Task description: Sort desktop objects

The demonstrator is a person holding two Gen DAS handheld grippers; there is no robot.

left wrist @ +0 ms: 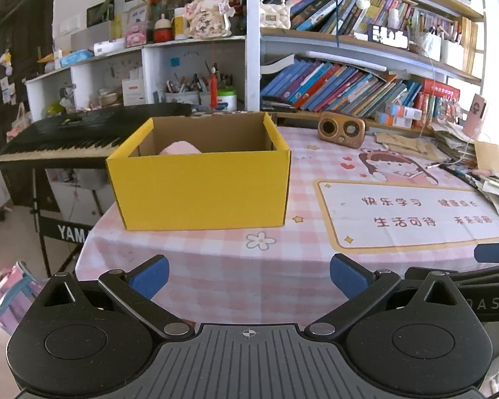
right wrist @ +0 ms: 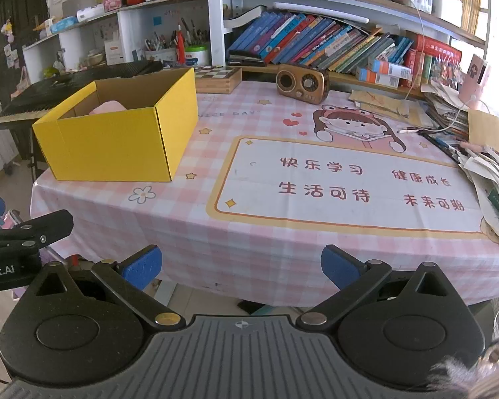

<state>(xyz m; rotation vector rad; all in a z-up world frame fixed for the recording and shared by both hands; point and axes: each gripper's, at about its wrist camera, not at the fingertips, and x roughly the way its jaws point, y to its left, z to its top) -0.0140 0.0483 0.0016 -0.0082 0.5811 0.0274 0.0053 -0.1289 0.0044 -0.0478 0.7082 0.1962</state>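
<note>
the left gripper (left wrist: 249, 276) hung off the table's (left wrist: 216, 266) near edge, its blue pads spread wide with nothing between them. the right gripper (right wrist: 241, 267) was just as wide and empty, level beside it. the yellow box (left wrist: 199, 186) sat at about 11 o'clock from the left gripper, open-topped, on the pink checked cloth. a pink object (left wrist: 179, 149) lay inside it, mostly hidden by the front wall. a brown radio (right wrist: 302, 83) stood at 12 o'clock from the right gripper, near the books (right wrist: 316, 46).
</note>
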